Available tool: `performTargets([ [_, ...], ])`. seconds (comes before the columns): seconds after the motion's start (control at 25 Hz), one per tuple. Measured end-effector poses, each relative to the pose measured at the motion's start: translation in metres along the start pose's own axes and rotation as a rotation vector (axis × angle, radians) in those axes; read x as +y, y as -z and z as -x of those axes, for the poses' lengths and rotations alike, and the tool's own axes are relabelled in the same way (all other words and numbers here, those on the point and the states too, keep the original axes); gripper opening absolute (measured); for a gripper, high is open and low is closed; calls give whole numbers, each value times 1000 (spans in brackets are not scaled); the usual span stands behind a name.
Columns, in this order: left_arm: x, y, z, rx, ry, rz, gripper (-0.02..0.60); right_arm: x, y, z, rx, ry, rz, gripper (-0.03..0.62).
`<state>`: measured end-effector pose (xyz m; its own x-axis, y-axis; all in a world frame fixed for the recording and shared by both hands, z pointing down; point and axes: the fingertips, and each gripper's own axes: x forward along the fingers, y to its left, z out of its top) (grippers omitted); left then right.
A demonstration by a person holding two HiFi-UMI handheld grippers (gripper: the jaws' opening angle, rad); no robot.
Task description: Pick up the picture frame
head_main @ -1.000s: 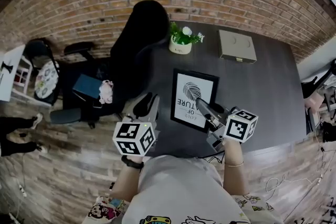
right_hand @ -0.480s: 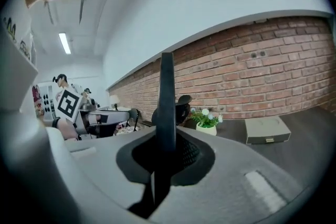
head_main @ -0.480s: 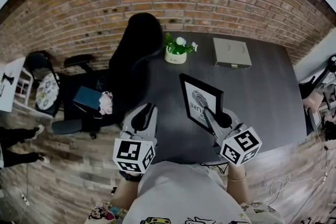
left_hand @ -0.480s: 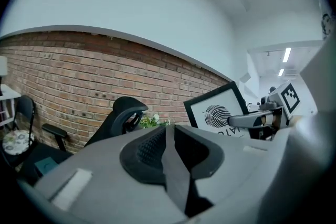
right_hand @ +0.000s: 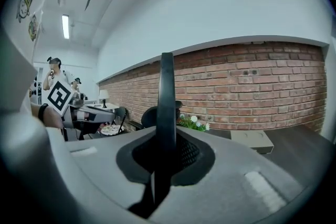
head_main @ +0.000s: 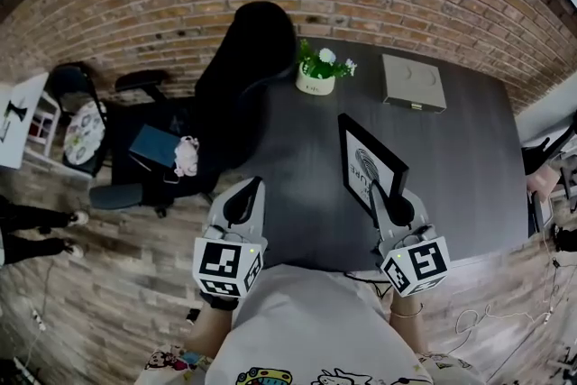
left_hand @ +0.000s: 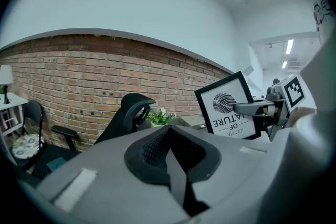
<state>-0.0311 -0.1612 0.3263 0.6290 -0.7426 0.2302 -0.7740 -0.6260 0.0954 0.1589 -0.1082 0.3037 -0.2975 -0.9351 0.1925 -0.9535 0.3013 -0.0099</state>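
Note:
The picture frame (head_main: 370,165), black with a white leaf print, stands tilted on its edge above the dark desk (head_main: 478,185). My right gripper (head_main: 377,194) is shut on its near edge. The right gripper view shows the frame (right_hand: 167,97) edge-on as a thin black bar rising between the jaws. In the left gripper view the frame (left_hand: 231,105) faces me, with the right gripper (left_hand: 257,109) clamped on it. My left gripper (head_main: 255,187) hovers at the desk's near left; its jaws have just been closing and now meet with nothing between them (left_hand: 170,136).
A potted plant (head_main: 317,72) and a flat grey box (head_main: 412,83) sit at the desk's far side. A black office chair (head_main: 243,77) stands at the desk's left edge. A brick wall runs behind, and wood floor lies to the left.
The frame went from lying flat on the desk to standing tilted on edge, as the right gripper rolled and rose with it. The left gripper's jaws came together.

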Motion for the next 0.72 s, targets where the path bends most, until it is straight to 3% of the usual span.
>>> performTargets([
  [0.72, 14, 11, 8, 21, -5, 15, 14, 7, 16, -6, 11, 7, -37, 12],
])
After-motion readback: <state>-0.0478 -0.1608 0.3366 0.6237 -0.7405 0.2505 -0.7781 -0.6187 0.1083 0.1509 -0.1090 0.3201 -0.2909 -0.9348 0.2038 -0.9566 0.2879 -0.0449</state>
